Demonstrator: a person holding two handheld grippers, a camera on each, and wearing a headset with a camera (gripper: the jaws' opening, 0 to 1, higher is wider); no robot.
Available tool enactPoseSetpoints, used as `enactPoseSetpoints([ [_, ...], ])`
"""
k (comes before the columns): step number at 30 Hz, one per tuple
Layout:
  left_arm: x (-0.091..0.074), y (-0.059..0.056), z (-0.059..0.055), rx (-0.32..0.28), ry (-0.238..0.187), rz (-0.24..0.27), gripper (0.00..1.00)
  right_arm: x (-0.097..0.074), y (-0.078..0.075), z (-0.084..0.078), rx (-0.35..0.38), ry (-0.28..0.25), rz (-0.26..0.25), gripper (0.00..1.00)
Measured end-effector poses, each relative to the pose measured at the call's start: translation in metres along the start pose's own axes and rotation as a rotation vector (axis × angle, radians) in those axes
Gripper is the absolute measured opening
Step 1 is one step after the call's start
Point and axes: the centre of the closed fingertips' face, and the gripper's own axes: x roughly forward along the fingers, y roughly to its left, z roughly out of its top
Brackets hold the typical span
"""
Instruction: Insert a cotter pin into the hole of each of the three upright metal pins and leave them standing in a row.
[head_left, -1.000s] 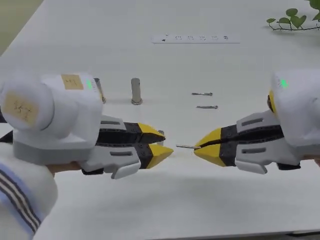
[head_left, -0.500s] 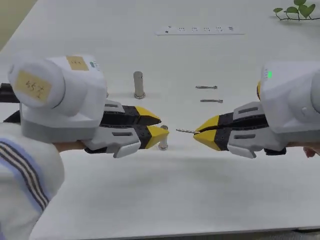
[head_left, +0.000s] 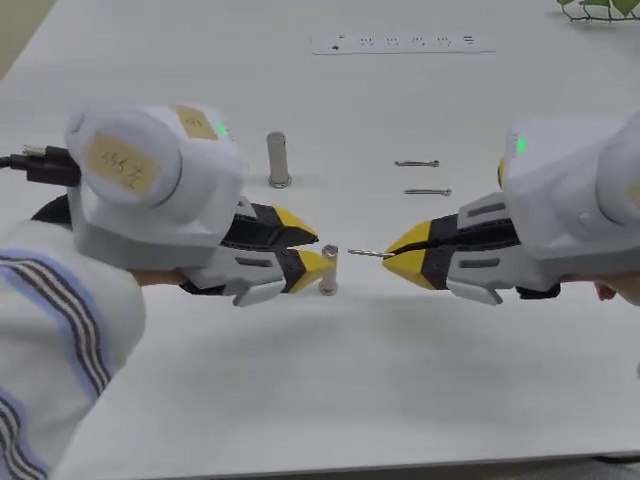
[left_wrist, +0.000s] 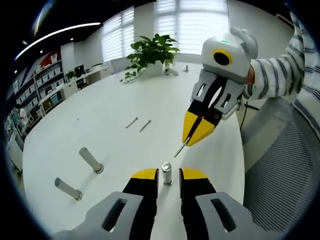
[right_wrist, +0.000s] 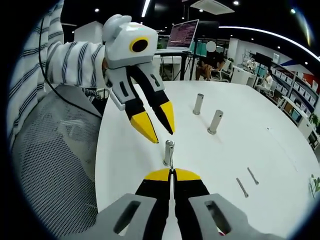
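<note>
Now the gap's nearly closed: vs. a sec ago, the cotter pin (head_left: 365, 253) tip sits much closer to the near metal pin (head_left: 329, 270). It's just short of the pin's top, not touching yet. Right gripper (head_left: 388, 253) is clamped tight on the cotter pin's back end, shaft aimed straight at the pin. Left gripper (head_left: 321, 249) is part-open w/ a jaw either side of the metal pin in the left gripper view; can't tell if they actually touch it. Pin stands upright on the bench (head_left: 320, 400). Approach looks done, insertion not begun. Tip prob. needs a fine nudge to find the hole. Two other metal pins (left_wrist: 91, 160) stand further back, no cotter visible in them. Spare cotter pins (head_left: 417, 163) lie beyond, apart from both grippers.
</note>
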Motion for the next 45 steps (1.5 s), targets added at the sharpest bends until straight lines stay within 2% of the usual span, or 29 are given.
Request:
enactPoseSetpoints([
  [3, 0.003, -0.001, -0.003, -0.002, 0.011, -0.009, 0.14, 0.004, -0.002, -0.001, 0.006, 0.003, 0.007, 0.00],
  [9, 0.007, 0.003, 0.000, 0.006, 0.009, -0.007, 0.13, 0.008, -0.003, 0.000, -0.003, 0.002, 0.011, 0.00],
  [15, 0.008, 0.005, 0.006, -0.004, -0.016, -0.014, 0.11, 0.010, -0.001, 0.000, -0.013, 0.005, 0.018, 0.00],
  [23, 0.011, 0.003, -0.002, 0.032, 0.017, -0.032, 0.08, 0.013, -0.001, -0.001, -0.006, 0.002, 0.018, 0.00],
  [30, 0.013, 0.004, -0.002, 0.055, 0.023, -0.038, 0.06, 0.019, -0.002, 0.000, 0.000, -0.004, 0.023, 0.00],
  [32, 0.014, 0.003, -0.002, 0.040, 0.024, -0.046, 0.06, 0.021, -0.003, 0.000, -0.003, -0.002, 0.024, 0.00],
  [45, 0.014, 0.002, -0.003, 0.039, 0.022, -0.063, 0.06, 0.036, 0.000, 0.005, -0.008, -0.017, 0.040, 0.00],
])
